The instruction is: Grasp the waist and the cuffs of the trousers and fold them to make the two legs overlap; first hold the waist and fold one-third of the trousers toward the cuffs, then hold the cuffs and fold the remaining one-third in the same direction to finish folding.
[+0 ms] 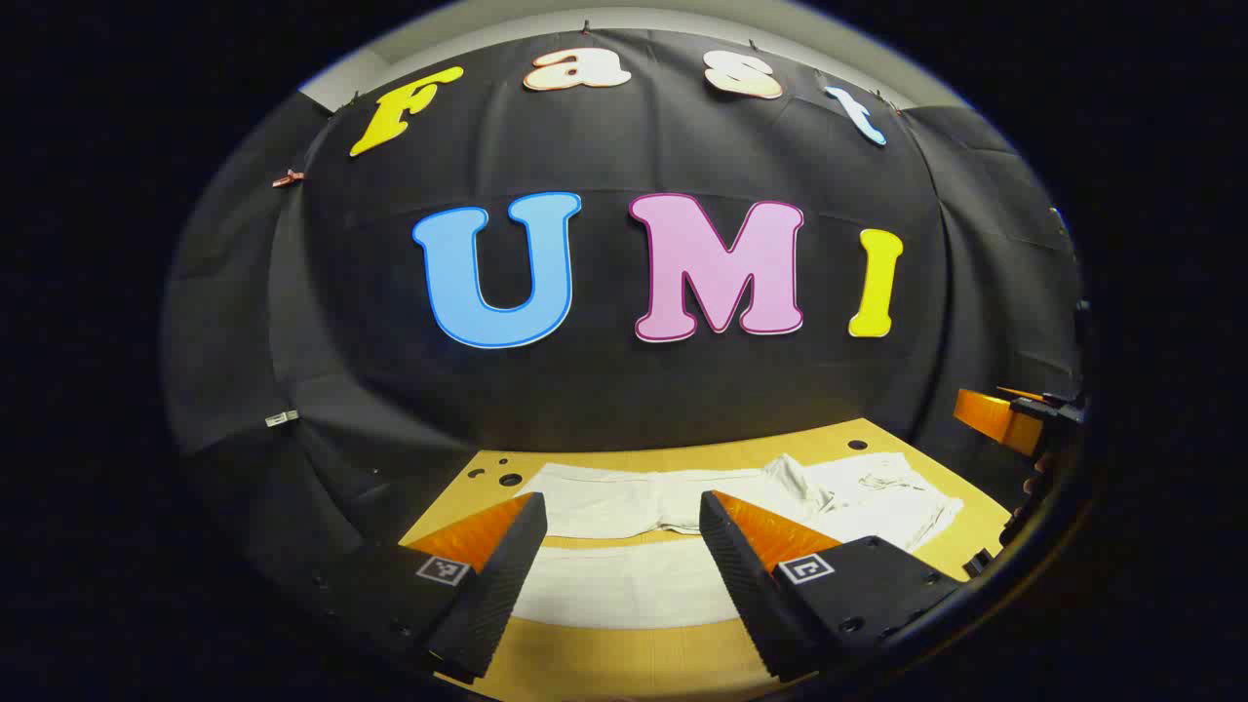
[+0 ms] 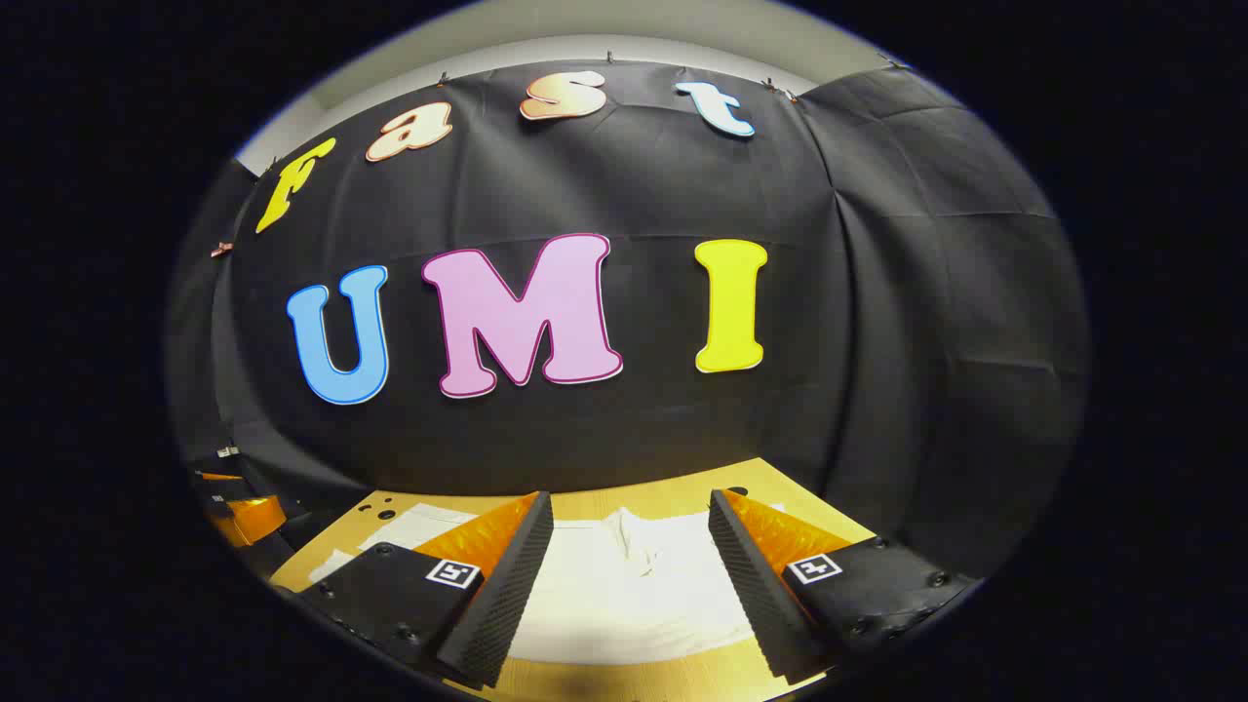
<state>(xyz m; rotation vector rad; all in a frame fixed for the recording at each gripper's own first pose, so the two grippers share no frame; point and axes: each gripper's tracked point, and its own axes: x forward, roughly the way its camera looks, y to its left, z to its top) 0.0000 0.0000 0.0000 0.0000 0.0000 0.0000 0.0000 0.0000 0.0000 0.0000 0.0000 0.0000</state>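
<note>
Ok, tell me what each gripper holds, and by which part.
Nothing. The left gripper and right gripper are both open above the white trousers.

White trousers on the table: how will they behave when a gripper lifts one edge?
Probably floppy: the trousers lie flat with bunched wrinkles near one end, so a lifted edge should drape. Likely light thin cloth. On the smooth wooden table they may slide when pushed.

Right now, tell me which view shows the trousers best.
The left gripper view: the white trousers spread across the wooden table, both legs and the rumpled end in sight. The right gripper view catches only a stretch of the trousers between that gripper's open fingers, its sides hidden.
</note>
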